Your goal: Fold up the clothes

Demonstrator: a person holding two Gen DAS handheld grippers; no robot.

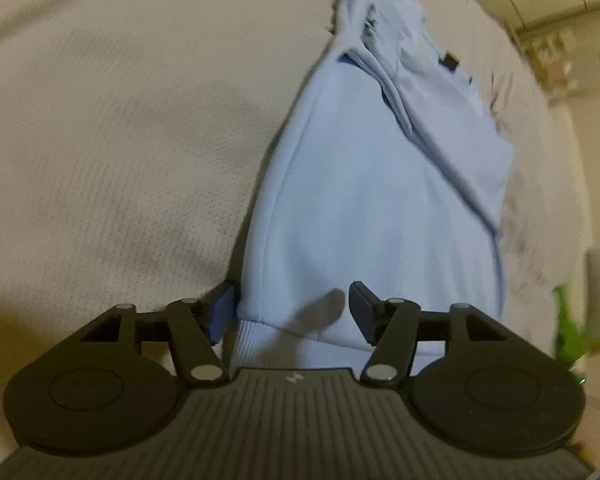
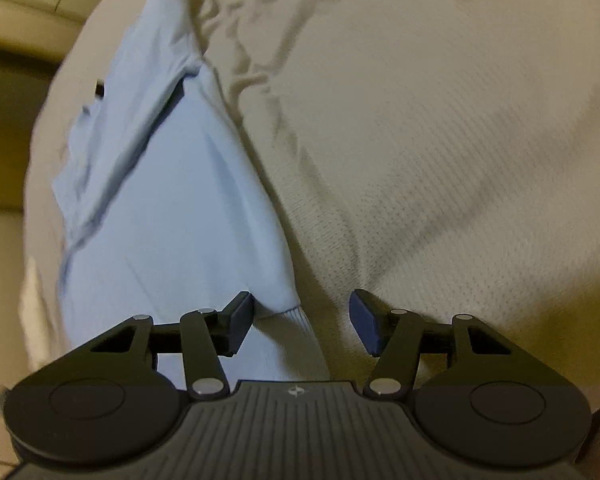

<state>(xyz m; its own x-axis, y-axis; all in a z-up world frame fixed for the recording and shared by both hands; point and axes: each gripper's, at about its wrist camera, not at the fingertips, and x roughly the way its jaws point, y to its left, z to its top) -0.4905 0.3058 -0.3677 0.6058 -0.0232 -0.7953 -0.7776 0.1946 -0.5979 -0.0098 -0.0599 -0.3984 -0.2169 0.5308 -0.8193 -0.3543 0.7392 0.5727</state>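
Note:
A light blue sweatshirt (image 1: 380,184) lies folded into a long strip on a cream bedspread (image 1: 120,140), its ribbed hem (image 1: 260,344) nearest me. My left gripper (image 1: 292,314) hangs just over the hem's left corner, open; one finger is off the cloth's left edge and the other is above the fabric. In the right wrist view the sweatshirt (image 2: 172,200) runs up the left side, and its hem's right corner (image 2: 296,320) sits between the fingers of my right gripper (image 2: 302,320). That gripper is open too, its right finger over bare bedspread (image 2: 440,140).
The bedspread is wrinkled beyond the sweatshirt's far end (image 2: 252,40). A green object (image 1: 568,332) and a shelf with small items (image 1: 560,64) stand past the bed's right edge. A pale wall or cabinet (image 2: 16,40) lies beyond the bed's left edge.

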